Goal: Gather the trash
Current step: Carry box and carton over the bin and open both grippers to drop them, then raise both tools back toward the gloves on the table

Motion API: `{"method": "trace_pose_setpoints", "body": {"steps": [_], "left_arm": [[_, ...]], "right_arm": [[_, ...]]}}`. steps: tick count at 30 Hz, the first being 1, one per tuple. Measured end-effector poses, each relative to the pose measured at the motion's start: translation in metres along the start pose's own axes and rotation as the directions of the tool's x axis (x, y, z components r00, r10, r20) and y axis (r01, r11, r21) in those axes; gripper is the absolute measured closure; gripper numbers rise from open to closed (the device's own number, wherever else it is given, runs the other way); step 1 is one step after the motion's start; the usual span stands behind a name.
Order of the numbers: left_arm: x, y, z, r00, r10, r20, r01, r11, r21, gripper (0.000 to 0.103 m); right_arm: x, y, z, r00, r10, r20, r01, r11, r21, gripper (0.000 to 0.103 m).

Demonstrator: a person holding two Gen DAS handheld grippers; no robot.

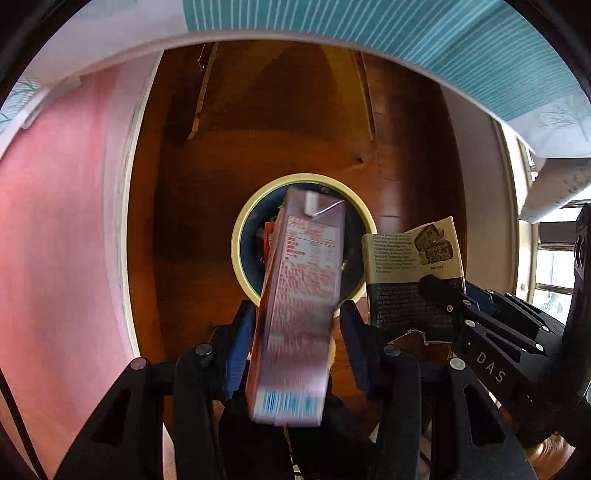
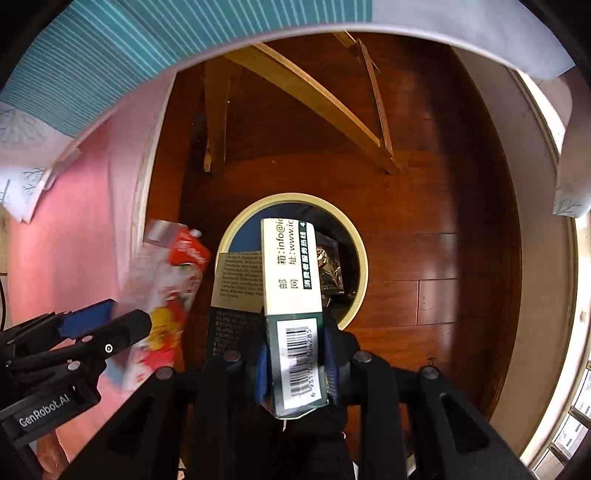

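Dark wooden floorboards (image 1: 406, 184) run under a table edge draped in a teal striped cloth (image 1: 369, 33), with a pink wall (image 1: 55, 221) to the left. A round bin (image 1: 240, 236) with a pale rim stands on the floor, some wrappers already inside. The left gripper (image 1: 295, 325) is clamped on a pink carton (image 1: 299, 288) right over the opening. Just beside it, the right gripper (image 2: 295, 365) pinches a green-and-cream snack box (image 2: 291, 280), also above the bin. I'd centre each inside the rim before letting go, one at a time so they don't knock together.
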State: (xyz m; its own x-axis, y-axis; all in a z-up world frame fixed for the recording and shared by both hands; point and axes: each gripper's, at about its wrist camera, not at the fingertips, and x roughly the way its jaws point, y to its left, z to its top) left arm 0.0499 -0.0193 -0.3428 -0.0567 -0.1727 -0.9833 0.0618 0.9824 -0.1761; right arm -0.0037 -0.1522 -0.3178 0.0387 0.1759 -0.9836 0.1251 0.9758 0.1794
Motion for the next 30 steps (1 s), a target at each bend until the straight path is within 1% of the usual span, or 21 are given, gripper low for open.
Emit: {"method": "trace_pose_setpoints", "body": {"steps": [2, 4, 5, 6, 7, 8, 9, 14, 18, 22, 24, 25, 30], "left_arm": [[0.02, 0.004, 0.005, 1.0, 0.009, -0.007, -0.009, 1.0, 0.006, 0.057], [0.036, 0.005, 0.008, 1.0, 0.003, -0.016, -0.003, 1.0, 0.014, 0.056], [0.042, 0.005, 0.01, 1.0, 0.003, -0.02, -0.003, 1.0, 0.016, 0.049], [0.047, 0.006, 0.011, 1.0, 0.008, -0.02, -0.008, 1.0, 0.015, 0.038], [0.051, 0.007, 0.012, 1.0, 0.015, -0.017, -0.015, 1.0, 0.013, 0.034], [0.055, 0.009, 0.013, 1.0, 0.024, -0.015, -0.023, 1.0, 0.012, 0.028], [0.058, 0.009, 0.013, 0.999, 0.037, -0.016, -0.037, 0.999, 0.01, 0.025], [0.058, 0.012, 0.015, 0.996, 0.083, -0.015, -0.083, 0.997, 0.004, 0.023], [0.045, 0.011, 0.016, 0.993, 0.112, 0.023, -0.112, 0.994, 0.017, 0.023], [0.028, 0.012, 0.017, 0.99, 0.13, 0.059, -0.131, 0.991, 0.011, 0.022], [0.019, 0.012, 0.018, 0.987, 0.141, 0.075, -0.142, 0.99, 0.009, 0.016], [0.013, 0.011, 0.018, 0.986, 0.145, 0.084, -0.146, 0.989, 0.007, 0.015], [-0.019, 0.008, 0.015, 0.982, 0.15, 0.112, -0.151, 0.989, -0.007, 0.014]], "right_arm": [[0.021, -0.003, 0.005, 1.0, -0.009, -0.004, 0.009, 1.0, 0.003, 0.076], [0.04, -0.007, 0.011, 1.0, -0.022, -0.009, 0.022, 1.0, 0.014, 0.076], [0.046, -0.009, 0.014, 1.0, -0.025, -0.013, 0.025, 0.999, 0.022, 0.075], [0.051, -0.009, 0.017, 1.0, -0.018, -0.018, 0.018, 0.999, 0.029, 0.073], [0.056, -0.01, 0.021, 1.0, -0.014, -0.025, 0.015, 0.999, 0.034, 0.065], [0.061, -0.012, 0.022, 0.999, -0.017, -0.031, 0.018, 0.999, 0.038, 0.054], [0.064, -0.012, 0.024, 0.999, -0.023, -0.033, 0.024, 0.999, 0.04, 0.051], [0.065, -0.005, 0.024, 0.999, -0.027, -0.033, 0.027, 0.999, 0.018, 0.051], [0.063, -0.005, 0.023, 0.999, -0.024, -0.032, 0.024, 0.999, 0.021, 0.051], [0.051, -0.002, 0.023, 0.999, -0.021, -0.026, 0.022, 0.999, 0.038, 0.051], [0.043, -0.001, 0.022, 1.0, -0.015, -0.022, 0.016, 0.999, 0.043, 0.051], [0.039, 0.0, 0.021, 1.0, -0.015, -0.02, 0.016, 0.999, 0.044, 0.051], [0.009, 0.005, 0.02, 1.0, -0.017, -0.013, 0.018, 0.998, 0.057, 0.051]]}}
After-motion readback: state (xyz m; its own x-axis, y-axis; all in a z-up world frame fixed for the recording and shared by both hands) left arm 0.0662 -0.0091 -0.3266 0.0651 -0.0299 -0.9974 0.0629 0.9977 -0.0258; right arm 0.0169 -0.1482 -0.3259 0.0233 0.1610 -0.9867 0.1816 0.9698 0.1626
